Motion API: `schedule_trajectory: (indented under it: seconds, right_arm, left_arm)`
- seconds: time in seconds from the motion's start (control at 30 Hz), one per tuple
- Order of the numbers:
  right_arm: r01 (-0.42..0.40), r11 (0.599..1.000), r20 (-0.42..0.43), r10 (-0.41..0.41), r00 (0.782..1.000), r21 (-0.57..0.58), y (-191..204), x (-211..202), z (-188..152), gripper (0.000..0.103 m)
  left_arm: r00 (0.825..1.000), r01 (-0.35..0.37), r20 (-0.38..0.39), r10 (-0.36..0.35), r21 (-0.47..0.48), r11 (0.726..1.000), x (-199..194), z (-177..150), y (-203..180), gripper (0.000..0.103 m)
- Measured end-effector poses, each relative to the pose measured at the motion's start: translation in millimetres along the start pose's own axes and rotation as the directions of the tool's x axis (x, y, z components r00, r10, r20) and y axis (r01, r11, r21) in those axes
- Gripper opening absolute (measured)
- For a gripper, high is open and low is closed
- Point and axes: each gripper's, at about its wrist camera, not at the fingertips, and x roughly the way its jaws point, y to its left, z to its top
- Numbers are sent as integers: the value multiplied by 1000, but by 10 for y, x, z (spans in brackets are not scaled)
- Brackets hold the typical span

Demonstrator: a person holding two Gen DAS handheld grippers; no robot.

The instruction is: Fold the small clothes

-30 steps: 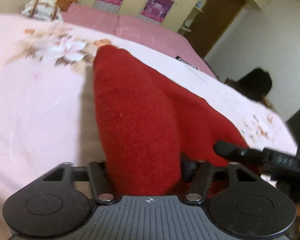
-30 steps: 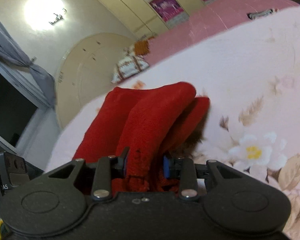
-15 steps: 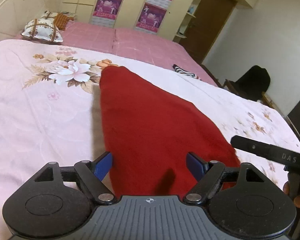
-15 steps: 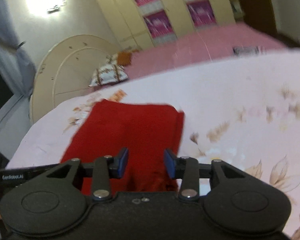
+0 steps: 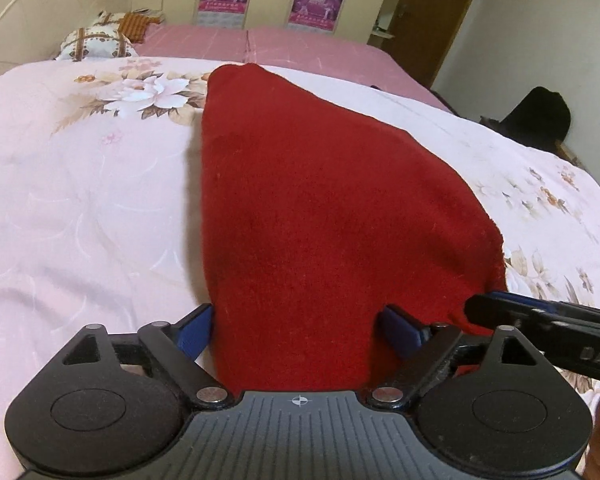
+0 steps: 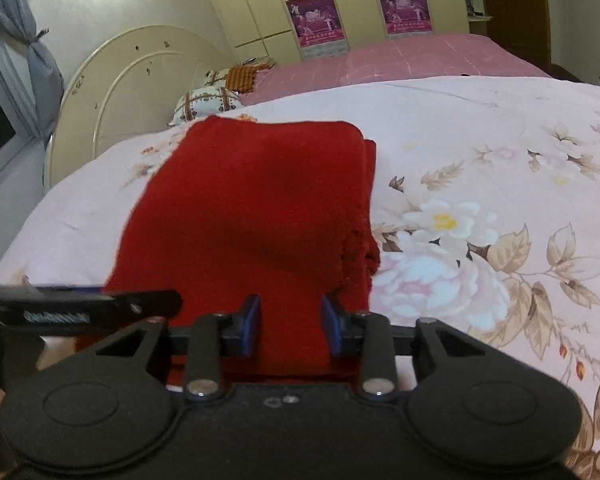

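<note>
Blue pads [image 5: 196, 330] of the left gripper [image 5: 296, 332] stand wide and are spreading further, the near end of the red garment [image 5: 316, 208] lying between them; contact looks lost, though the edges run close to both pads. From this view the garment reaches forward from the fingers as a long wedge on the floral bedsheet [image 5: 80, 200], narrowing to a rounded far tip. Just right of the fingers, the black arm of the right gripper [image 5: 540, 316] crosses in over the garment's near right corner.

The right wrist view shows what the left cannot: the garment [image 6: 252, 208] is doubled, a second layer peeking out along its right edge. Here the right gripper [image 6: 288, 324] has its pads [image 6: 252, 320] narrowly apart and drawing inward, red cloth between them but seemingly not pressed. The left gripper [image 6: 80, 308] juts in at the left of these fingers.

Beyond the fingers lie one patterned pillow [image 6: 208, 104], one curved headboard [image 6: 132, 80], two purple posters [image 6: 314, 18] on the wardrobe, and a pink bed cover [image 6: 400, 60].
</note>
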Motion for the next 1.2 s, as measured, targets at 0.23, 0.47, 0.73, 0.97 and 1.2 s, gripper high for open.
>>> schedule_trajectory:
  seconds: [0.23, 0.47, 0.73, 0.97, 1.2]
  right_arm:
    - [8, 999, 25, -9, 1000, 40, 48, -140, -10, 40]
    - [44, 998, 25, -45, 999, 36, 97, -141, 3, 43]
    - [104, 995, -25, -104, 994, 7, 126, 16, -36, 43]
    - [120, 993, 61, -120, 991, 1, 162, -241, 52, 49]
    - [176, 984, -37, -175, 984, 10, 17, -16, -142, 51]
  left_arm:
    - [1000, -13, -25, 14, 34, 999, 11, 44, -124, 103]
    - [991, -66, -121, 63, -18, 998, 109, 72, -177, 103]
    - [979, -108, -173, 106, -3, 994, 104, 55, -279, 103]
    - [994, -87, -64, 83, -46, 995, -180, 62, -278, 103]
    - [976, -216, -17, 219, 86, 972, -131, -37, -559, 103]
